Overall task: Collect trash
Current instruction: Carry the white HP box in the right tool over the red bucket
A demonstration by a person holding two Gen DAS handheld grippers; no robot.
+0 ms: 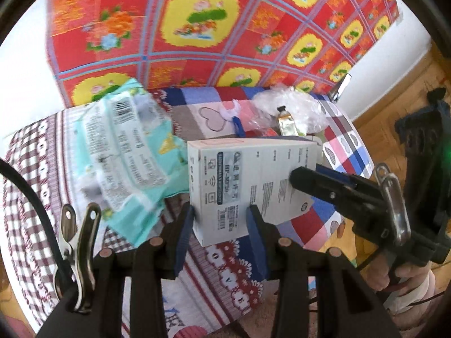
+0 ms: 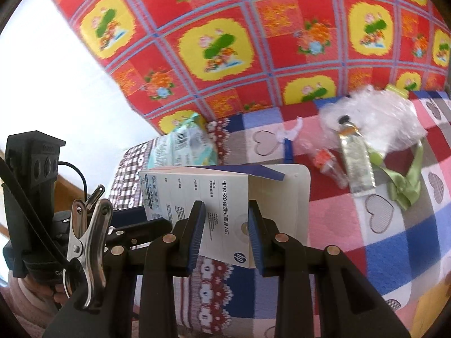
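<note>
A white HP carton (image 1: 248, 180) is held above the bed by both grippers. My left gripper (image 1: 221, 219) is shut on its near end. My right gripper (image 2: 227, 225) is shut on the other end of the carton (image 2: 225, 197), whose flap stands open; the right gripper also shows in the left wrist view (image 1: 307, 177). A mint-green wipes packet (image 1: 129, 152) lies left of the carton on the bed. Crumpled clear plastic (image 2: 375, 112), a squeezed tube (image 2: 355, 155), a small clear wrapper with an orange piece (image 2: 324, 160) and a green ribbon (image 2: 406, 174) lie at the right.
The patchwork bedspread (image 2: 394, 239) covers the bed. A red and yellow floral cloth (image 2: 225, 42) hangs behind it. A white wall (image 2: 56, 84) is at the left, wooden floor (image 1: 394, 107) at the right. A scrap of white paper (image 2: 293, 131) lies by a blue strip.
</note>
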